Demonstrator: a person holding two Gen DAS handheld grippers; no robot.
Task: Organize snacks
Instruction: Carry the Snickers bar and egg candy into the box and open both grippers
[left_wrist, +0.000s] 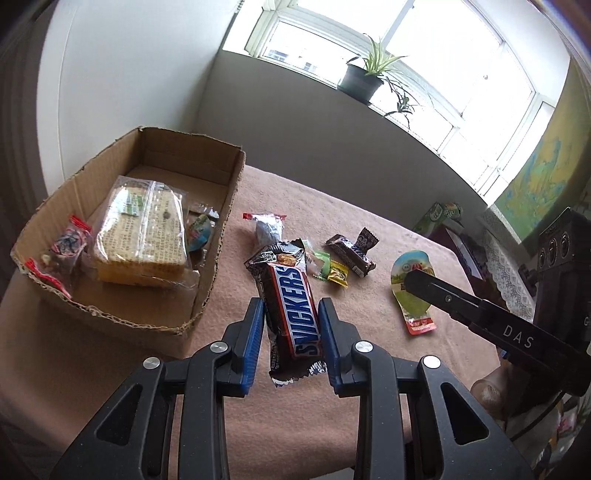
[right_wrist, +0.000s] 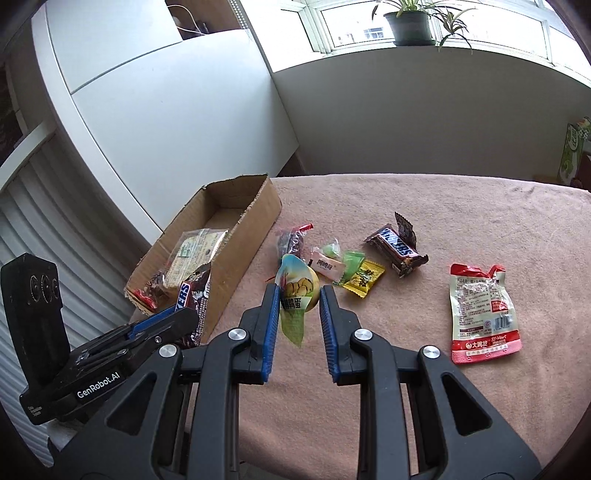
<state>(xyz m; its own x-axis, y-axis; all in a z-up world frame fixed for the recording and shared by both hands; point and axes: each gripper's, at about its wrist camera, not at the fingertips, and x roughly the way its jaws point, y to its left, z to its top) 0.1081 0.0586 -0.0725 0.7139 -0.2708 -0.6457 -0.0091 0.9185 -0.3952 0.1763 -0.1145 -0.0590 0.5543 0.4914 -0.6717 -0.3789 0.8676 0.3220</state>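
My left tool: blue-padded jaws clamped on the sides of a Snickers bar, lifted beside the cardboard box. My right tool: jaws pinching a yellow egg-snack pouch, held right of that box, clear of the counter.

- The box is standing open on top at the left side of the table; its far half is lying bare, while a biscuit pack and small packets are filling the near half.
- Loose candies and a small Snickers are lying clustered just right of the box, crowding that passage.
- A red pouch is lying apart at the right.
- The far and near parts of the cloth are staying open.
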